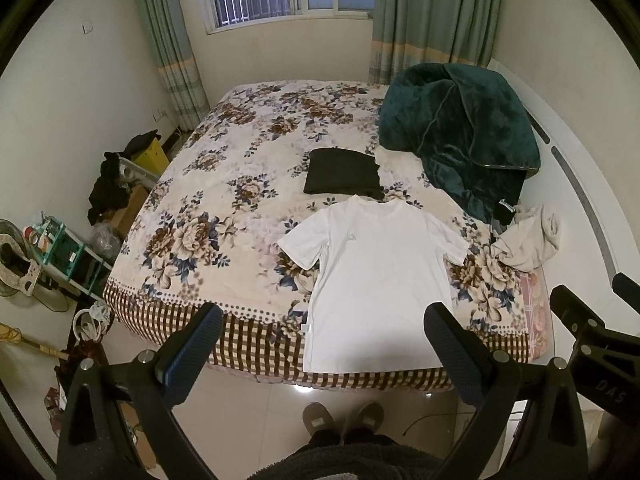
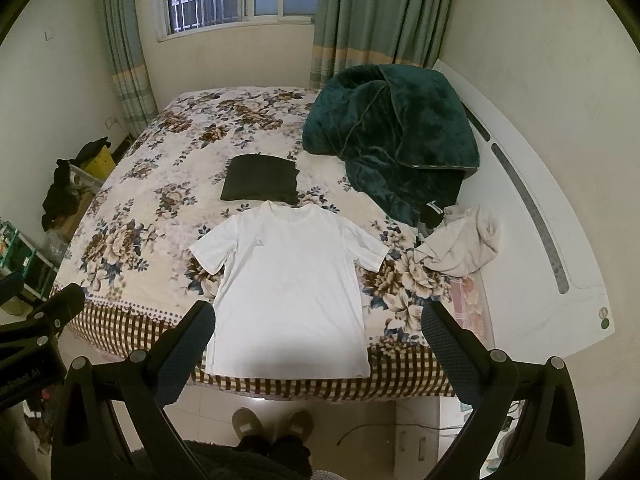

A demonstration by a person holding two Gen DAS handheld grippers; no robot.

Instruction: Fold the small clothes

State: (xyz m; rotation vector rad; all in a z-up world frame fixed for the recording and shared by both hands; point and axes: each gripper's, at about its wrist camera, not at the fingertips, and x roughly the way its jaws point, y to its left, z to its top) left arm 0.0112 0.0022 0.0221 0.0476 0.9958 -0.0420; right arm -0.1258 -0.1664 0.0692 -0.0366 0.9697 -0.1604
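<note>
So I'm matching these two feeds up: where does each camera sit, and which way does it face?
Left wrist: on the left gripper, jaws open, facing the bed and window; slippers below, right gripper at the right edge.
Right wrist: on the right gripper, jaws open, same heading; slippers below, left gripper at the left edge.
Shared: white T-shirt, black folded garment, green blanket.
</note>
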